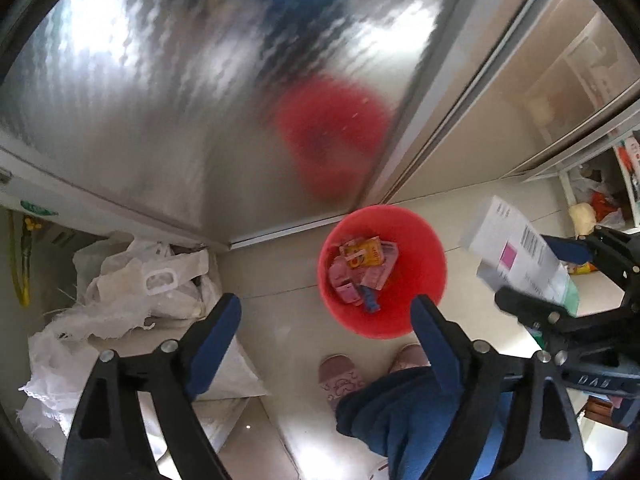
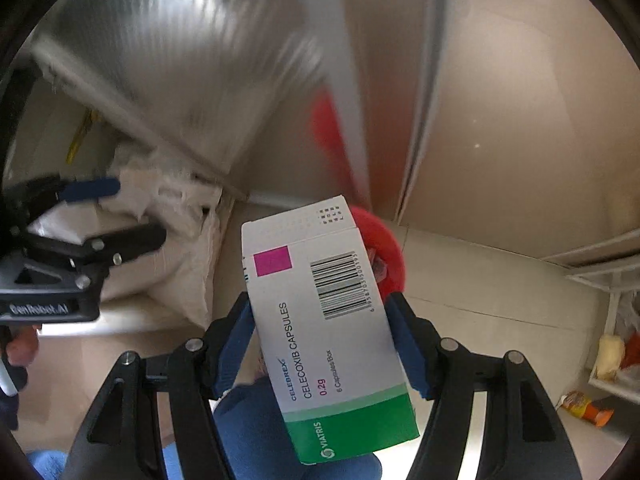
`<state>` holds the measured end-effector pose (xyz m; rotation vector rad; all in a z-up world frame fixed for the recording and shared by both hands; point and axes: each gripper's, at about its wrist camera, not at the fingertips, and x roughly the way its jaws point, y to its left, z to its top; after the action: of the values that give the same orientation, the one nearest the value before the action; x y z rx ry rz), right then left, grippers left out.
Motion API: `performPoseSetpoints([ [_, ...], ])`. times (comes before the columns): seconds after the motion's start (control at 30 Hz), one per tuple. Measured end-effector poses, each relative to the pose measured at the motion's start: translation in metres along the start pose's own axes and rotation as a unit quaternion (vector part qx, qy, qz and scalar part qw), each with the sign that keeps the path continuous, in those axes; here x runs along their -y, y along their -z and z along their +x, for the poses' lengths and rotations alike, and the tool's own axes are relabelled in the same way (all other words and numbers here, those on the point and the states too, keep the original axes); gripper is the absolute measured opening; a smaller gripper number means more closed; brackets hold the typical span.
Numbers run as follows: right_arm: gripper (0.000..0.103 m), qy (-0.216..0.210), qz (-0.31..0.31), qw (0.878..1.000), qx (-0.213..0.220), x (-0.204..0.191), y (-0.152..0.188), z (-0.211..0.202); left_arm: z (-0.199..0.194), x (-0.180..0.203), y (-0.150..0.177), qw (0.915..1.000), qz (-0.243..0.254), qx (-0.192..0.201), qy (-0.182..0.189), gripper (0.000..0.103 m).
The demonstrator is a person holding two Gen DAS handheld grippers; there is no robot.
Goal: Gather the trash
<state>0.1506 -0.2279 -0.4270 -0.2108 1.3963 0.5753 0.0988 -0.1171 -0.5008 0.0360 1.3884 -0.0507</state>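
Observation:
A red bin (image 1: 382, 270) stands on the floor by a frosted glass door and holds several small packets and wrappers. My right gripper (image 2: 320, 316) is shut on a white and green medicine box (image 2: 324, 320) marked Celecoxib Capsules, held in the air above and right of the bin; it hides most of the bin (image 2: 384, 248) in the right wrist view. The box (image 1: 520, 252) and the right gripper (image 1: 548, 276) also show in the left wrist view. My left gripper (image 1: 326, 316) is open and empty, above the floor just left of the bin.
White sacks and plastic bags (image 1: 132, 292) are heaped on the floor at the left. The person's slippers (image 1: 340, 376) and blue trouser legs are below the bin. A white shelf with bags (image 1: 600, 200) stands at the right. An orange packet (image 2: 584, 406) lies on the floor.

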Motion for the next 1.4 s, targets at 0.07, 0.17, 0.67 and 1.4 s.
performPoseSetpoints([
  [0.07,0.065,0.019,-0.017,1.0,0.0,-0.006,0.0,0.004,0.002,-0.003,0.003,1.0,-0.002,-0.003,0.005,0.086],
  [0.17,0.092,0.022,-0.027,0.999,0.003,-0.012,0.004,-0.001,-0.002,-0.003,0.006,0.9999,0.007,0.0,-0.007,0.086],
  [0.67,0.102,0.075,0.075,0.992,0.065,-0.015,0.032,-0.155,-0.14,0.015,0.018,0.998,0.037,0.035,0.037,0.086],
  [1.4,0.102,0.145,0.117,0.964,0.189,-0.064,0.059,-0.328,-0.319,0.035,0.029,0.985,0.062,0.154,0.045,0.09],
])
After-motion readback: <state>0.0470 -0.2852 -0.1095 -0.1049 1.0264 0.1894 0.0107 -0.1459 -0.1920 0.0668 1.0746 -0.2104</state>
